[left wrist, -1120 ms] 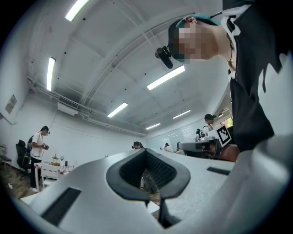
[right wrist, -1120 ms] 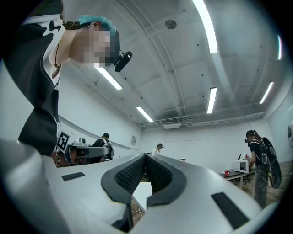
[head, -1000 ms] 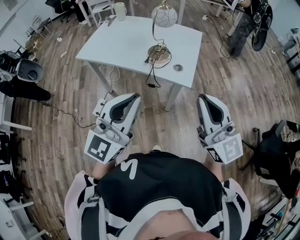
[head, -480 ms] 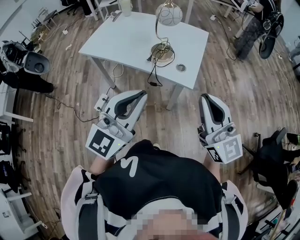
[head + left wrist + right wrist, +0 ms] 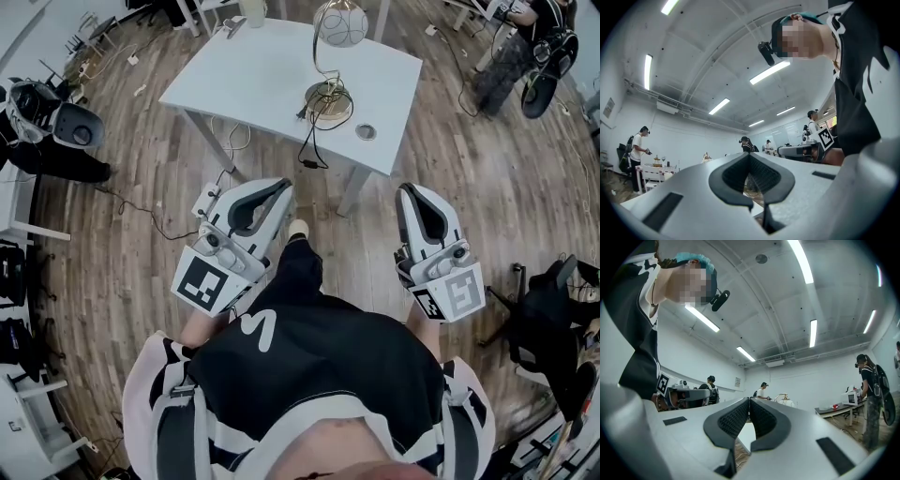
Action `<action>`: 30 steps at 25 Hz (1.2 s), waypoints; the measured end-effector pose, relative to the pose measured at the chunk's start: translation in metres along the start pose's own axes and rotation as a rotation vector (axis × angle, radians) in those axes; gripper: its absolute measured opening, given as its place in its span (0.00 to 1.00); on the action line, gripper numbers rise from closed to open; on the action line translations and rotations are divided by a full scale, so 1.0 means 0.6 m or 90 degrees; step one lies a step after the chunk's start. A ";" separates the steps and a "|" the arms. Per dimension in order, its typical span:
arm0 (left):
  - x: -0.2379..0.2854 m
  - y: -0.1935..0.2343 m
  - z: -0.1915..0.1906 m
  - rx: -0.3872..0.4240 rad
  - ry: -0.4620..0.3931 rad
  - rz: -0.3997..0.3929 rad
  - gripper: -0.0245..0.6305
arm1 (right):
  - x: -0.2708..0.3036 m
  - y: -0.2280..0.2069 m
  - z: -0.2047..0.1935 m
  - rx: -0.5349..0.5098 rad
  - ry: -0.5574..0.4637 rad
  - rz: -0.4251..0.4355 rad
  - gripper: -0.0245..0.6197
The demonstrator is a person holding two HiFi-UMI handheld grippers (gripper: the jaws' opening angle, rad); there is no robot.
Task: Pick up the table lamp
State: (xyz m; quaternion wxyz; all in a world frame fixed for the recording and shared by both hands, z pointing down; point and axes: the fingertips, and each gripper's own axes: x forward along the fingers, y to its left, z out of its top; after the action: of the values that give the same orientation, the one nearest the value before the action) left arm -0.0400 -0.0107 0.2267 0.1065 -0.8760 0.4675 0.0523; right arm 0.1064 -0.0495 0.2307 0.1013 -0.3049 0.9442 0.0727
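Bright, even light from ceiling strip lamps [image 5: 771,72] above the left hand-held gripper [image 5: 750,155]; the tubes blow out white. Faint soft shadow under the bench [image 5: 272,75] ahead. Heavy fisheye bend at edges, black corners in both gripper views. Nearest jaw surfaces soft.

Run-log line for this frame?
phase: pre-grasp | left gripper: shut, empty | right gripper: shut, empty | table lamp: on table, untouched

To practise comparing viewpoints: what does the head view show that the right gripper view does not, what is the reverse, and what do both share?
Head view only: the lamp base and black cord on the white table, seen from above. Right gripper view only: ceiling light strips and the wearer's head camera. Both: the table lamp ahead and the right hand-held gripper, shut and empty.
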 end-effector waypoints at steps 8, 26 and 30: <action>0.027 0.035 -0.022 -0.012 -0.003 -0.024 0.04 | 0.024 -0.024 0.000 -0.021 -0.003 -0.010 0.07; 0.191 0.219 -0.078 -0.001 -0.003 -0.065 0.04 | 0.203 -0.163 -0.047 -0.025 0.004 -0.045 0.07; 0.227 0.268 -0.088 -0.005 -0.001 -0.070 0.04 | 0.249 -0.194 -0.057 -0.024 0.008 -0.054 0.07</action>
State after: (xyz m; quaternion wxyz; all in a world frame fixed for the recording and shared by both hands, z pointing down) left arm -0.0979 -0.2204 0.2300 0.1064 -0.9006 0.4185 0.0488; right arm 0.0515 -0.2334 0.2199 0.0923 -0.3467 0.9296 0.0844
